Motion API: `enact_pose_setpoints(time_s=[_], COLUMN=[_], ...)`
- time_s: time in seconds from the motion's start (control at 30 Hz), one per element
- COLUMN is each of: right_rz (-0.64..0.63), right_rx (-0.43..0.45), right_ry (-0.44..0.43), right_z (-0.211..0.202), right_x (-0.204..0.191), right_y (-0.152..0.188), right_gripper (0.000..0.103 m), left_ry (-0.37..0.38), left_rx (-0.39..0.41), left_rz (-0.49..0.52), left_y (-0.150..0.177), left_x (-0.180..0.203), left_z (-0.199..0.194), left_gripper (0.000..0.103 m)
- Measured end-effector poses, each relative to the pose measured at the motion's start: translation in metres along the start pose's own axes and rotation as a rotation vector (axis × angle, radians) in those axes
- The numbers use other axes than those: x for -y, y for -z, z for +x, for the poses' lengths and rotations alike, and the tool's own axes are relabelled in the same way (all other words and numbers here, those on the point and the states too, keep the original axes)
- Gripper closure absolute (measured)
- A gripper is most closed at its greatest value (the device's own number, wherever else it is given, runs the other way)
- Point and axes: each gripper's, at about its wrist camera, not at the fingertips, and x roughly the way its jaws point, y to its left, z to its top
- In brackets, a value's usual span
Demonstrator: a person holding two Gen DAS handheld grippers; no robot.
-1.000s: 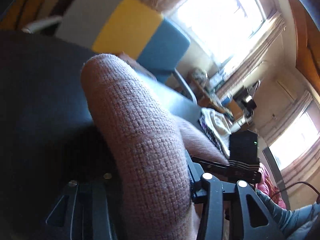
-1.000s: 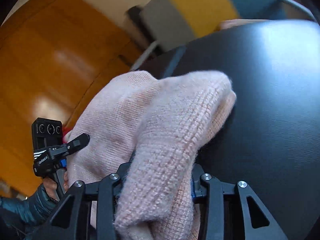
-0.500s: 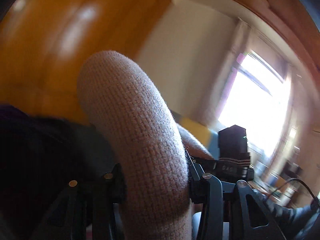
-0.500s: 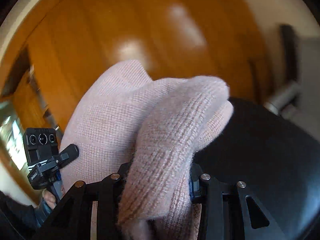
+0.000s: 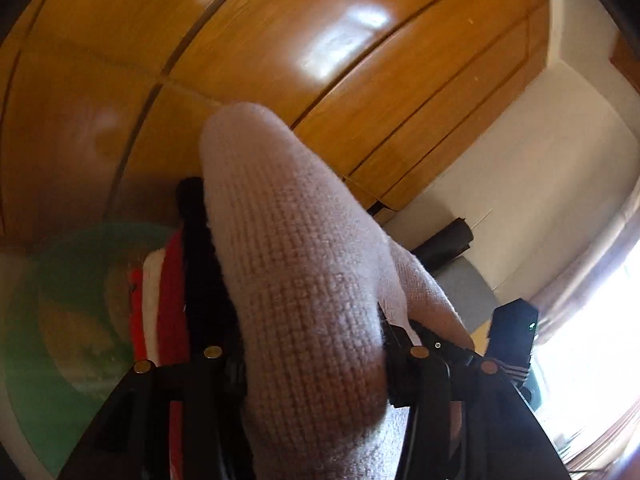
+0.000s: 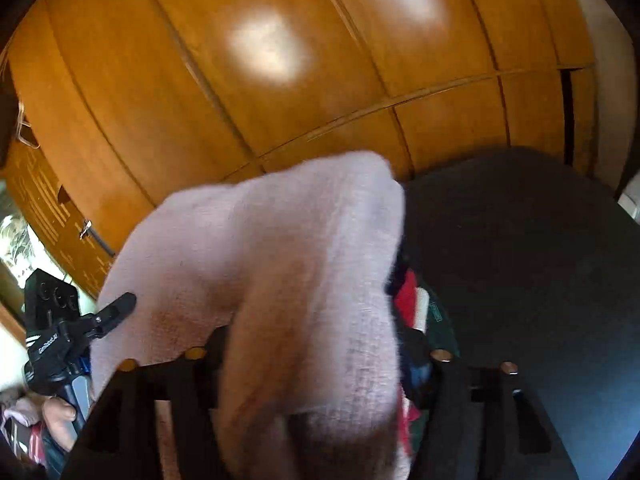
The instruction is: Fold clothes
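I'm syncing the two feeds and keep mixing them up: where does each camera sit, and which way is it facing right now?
Left wrist: on the left claw, looking up along a pink sweater at the wooden cupboard; the right claw shows at right.
Right wrist: on the right claw, looking over the sweater at the cupboard and dark table; the left claw and a hand show at left.
Shared: sweater, cupboard, each other's claw.

The knitted sweater (image 5: 304, 300) is pale pink with a fine ribbed weave. Both hand-held grippers, left (image 5: 316, 356) and right (image 6: 316, 356), are black. The cabinet doors (image 6: 280, 80) are glossy orange-brown wood. The worktop (image 6: 520, 260) is black. A folded garment (image 5: 164, 304) shows red, white and black stripes.
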Motion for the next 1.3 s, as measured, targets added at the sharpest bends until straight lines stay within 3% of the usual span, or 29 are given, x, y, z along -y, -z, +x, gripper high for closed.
enact_pose_setpoints(time_s=[0.1,0.3,0.43,0.5,0.53,0.57,0.63,0.7,0.77,0.9,1.07,1.2,1.3], right_rz=[-0.008,-0.044,-0.159,-0.209,-0.233,-0.259,-0.270,-0.229,-0.177,-0.144,-0.155,-0.144,-0.145], right_rx=[0.034,0.113,0.156,0.152,0.137,0.122,0.073,-0.017,-0.069,-0.035,0.000,0.051,0.072], right_ry=[0.053,0.148,0.114,0.083,0.080,0.078,0.092,0.123,0.140,0.150,0.189,0.232,0.251], right_z=[-0.005,-0.013,-0.033,-0.033,-0.028,-0.022,-0.009,0.021,0.049,0.052,0.020,-0.004,-0.020], right_x=[0.003,0.015,-0.007,-0.019,-0.025,-0.032,-0.047,-0.044,-0.035,-0.037,-0.042,-0.039,-0.042], right_y=[0.001,-0.002,-0.003,0.000,0.002,0.003,0.017,0.021,0.026,0.022,0.020,0.022,0.030], right_gripper=[0.030,0.032,0.050,0.055,0.058,0.058,0.058,0.058,0.057,0.057,0.056,0.040,0.036], left_ry=[-0.031,-0.169,-0.343,-0.352,-0.311,-0.262,-0.250,-0.292,-0.360,-0.395,-0.452,-0.525,-0.594], left_rx=[0.013,0.056,0.202,0.310,0.338,0.343,0.272,0.134,0.110,0.120,0.153,0.197,0.236], left_rz=[0.049,0.070,0.138,0.182,0.206,0.247,0.304,0.307,0.323,0.335,0.364,0.378,0.415], left_y=[0.000,-0.005,0.011,0.020,0.027,0.030,0.034,0.037,0.039,0.035,0.039,0.040,0.042], left_x=[0.018,0.022,0.058,0.081,0.095,0.106,0.115,0.108,0.098,0.113,0.113,0.111,0.123], left_z=[-0.002,-0.022,-0.055,-0.067,-0.070,-0.068,-0.048,-0.007,0.019,0.027,-0.004,-0.003,-0.011], left_gripper=[0.051,0.044,0.043,0.043,0.043,0.042,0.041,0.041,0.042,0.041,0.041,0.040,0.035])
